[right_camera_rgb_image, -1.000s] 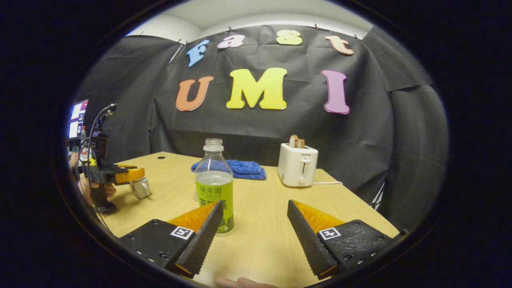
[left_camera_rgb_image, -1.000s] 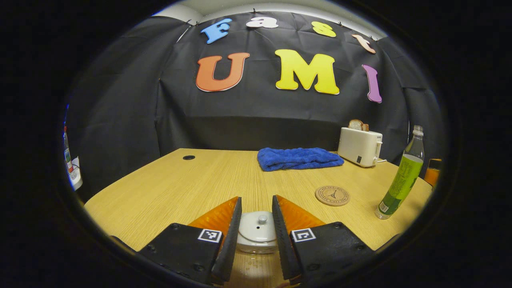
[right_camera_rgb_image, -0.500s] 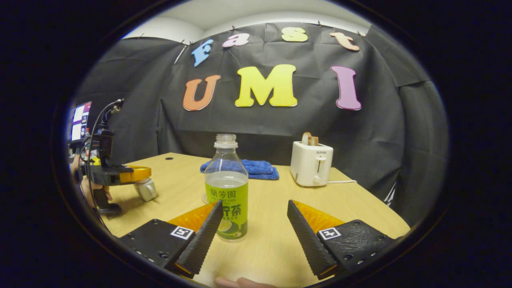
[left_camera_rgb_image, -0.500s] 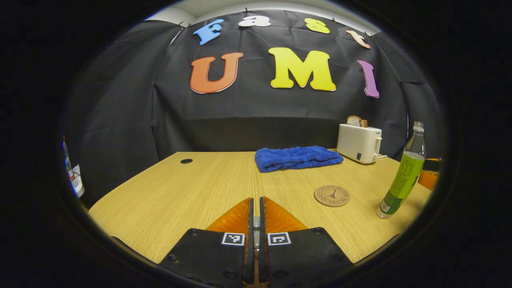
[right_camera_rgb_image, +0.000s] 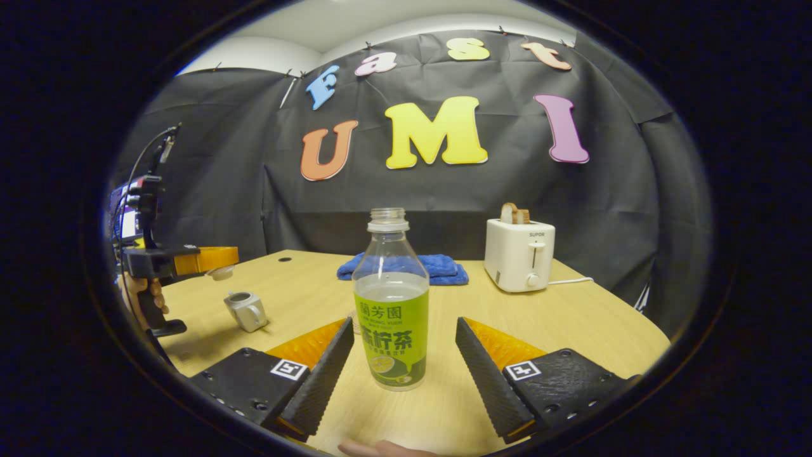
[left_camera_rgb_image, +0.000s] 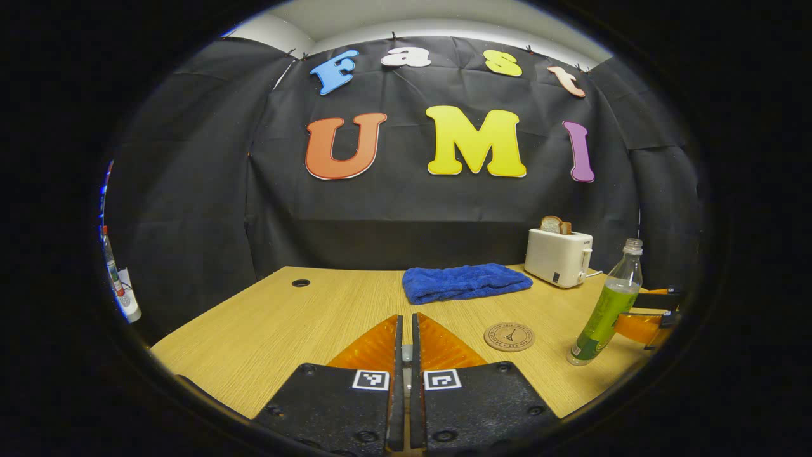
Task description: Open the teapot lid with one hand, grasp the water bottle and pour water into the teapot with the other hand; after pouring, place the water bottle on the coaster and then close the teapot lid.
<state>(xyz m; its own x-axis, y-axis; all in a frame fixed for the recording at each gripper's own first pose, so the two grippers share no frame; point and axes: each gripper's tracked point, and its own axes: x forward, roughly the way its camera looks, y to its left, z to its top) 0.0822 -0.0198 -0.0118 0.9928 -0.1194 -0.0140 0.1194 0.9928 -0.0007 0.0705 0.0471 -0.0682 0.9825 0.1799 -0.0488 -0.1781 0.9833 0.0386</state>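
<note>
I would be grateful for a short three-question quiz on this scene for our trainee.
1. True or false: the left gripper holds the lid raised off the teapot.
2. Choose one. Around the water bottle, the right gripper is: A, shut on it; B, open with a finger on either side, not touching; C, shut above it.
3. What sticks out of the toaster?

Key: 1 true. 2 B. 3 bread.

Lid (right_camera_rgb_image: 222, 273) lifted off teapot (right_camera_rgb_image: 246, 310); uncapped bottle (right_camera_rgb_image: 390, 304) upright; coaster (left_camera_rgb_image: 509, 336) bare.
</note>
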